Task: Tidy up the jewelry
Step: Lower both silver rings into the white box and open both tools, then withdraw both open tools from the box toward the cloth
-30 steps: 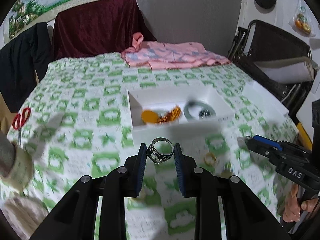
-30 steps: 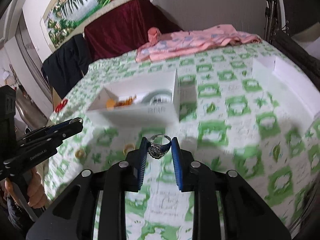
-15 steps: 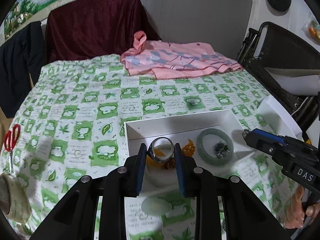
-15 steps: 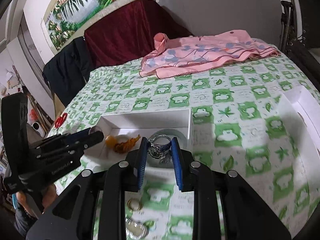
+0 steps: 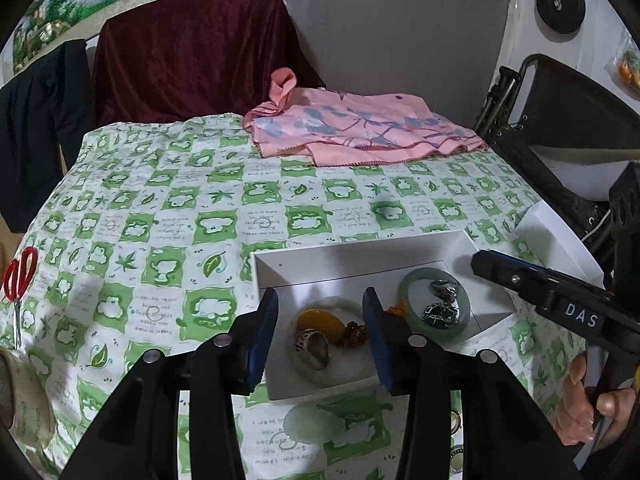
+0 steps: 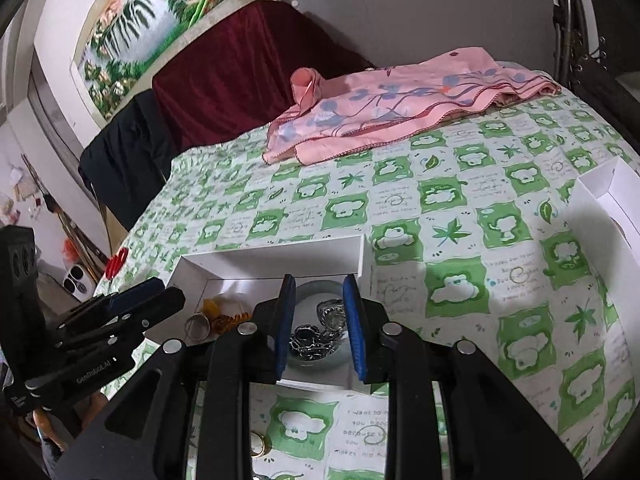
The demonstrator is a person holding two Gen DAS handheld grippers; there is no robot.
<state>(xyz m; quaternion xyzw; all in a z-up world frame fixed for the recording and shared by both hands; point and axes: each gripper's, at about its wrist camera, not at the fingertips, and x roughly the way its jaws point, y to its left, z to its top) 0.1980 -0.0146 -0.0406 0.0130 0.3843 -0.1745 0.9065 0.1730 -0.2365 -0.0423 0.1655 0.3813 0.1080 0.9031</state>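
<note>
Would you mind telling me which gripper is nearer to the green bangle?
Right. The right gripper hovers directly over the green bangle; the left gripper, jaws opening, hangs beside it over the amber pendant.

the table is wearing a green-and-white checked cloth with bears and leaves. behind it a dark red velvet drape is hanging over furniture, with a landscape painting sitting above that. right of the drape a grey wall is running along, and a black folding chair is leaning beside the table.
</note>
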